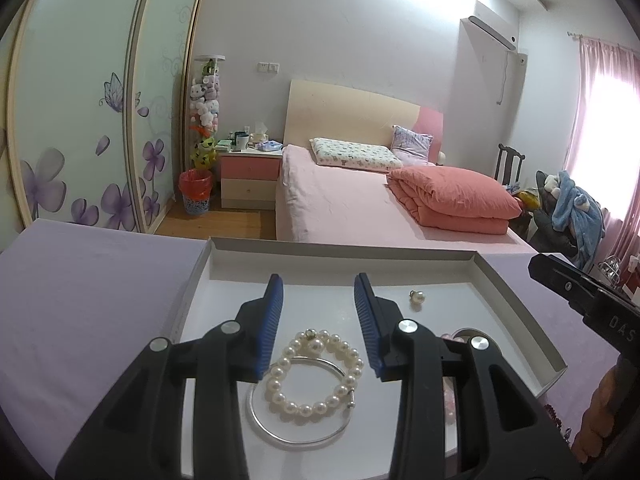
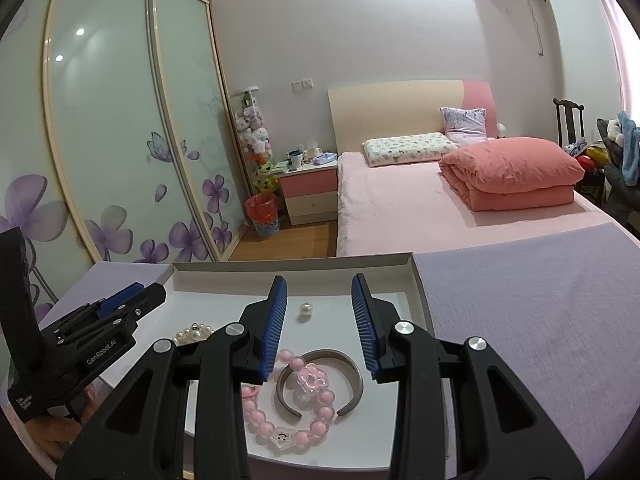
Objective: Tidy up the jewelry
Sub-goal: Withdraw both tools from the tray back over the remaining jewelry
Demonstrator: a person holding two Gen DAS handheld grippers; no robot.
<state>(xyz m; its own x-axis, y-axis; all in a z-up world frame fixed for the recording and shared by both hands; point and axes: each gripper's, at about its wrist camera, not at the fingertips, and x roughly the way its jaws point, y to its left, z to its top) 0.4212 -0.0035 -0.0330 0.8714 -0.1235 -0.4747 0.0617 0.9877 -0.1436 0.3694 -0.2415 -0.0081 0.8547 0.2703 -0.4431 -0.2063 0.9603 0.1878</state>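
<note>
White lettering "GenRobot.AI" runs along the side of the black plastic left gripper, seen from the right wrist camera. In the left wrist view, the pale raised letters "DAS" stand on the black body of the right gripper, cut off at the picture's edge. No other writing is legible.

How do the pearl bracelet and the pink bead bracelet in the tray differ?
The pearl bracelet has white, evenly sized beads; the pink bead bracelet has pink beads with a clear flower charm and a smiley star charm. The pearl bracelet lies across a thin silver bangle; the pink one lies across a wide grey open cuff. Both lie flat in the white tray, neither gripped.
</note>
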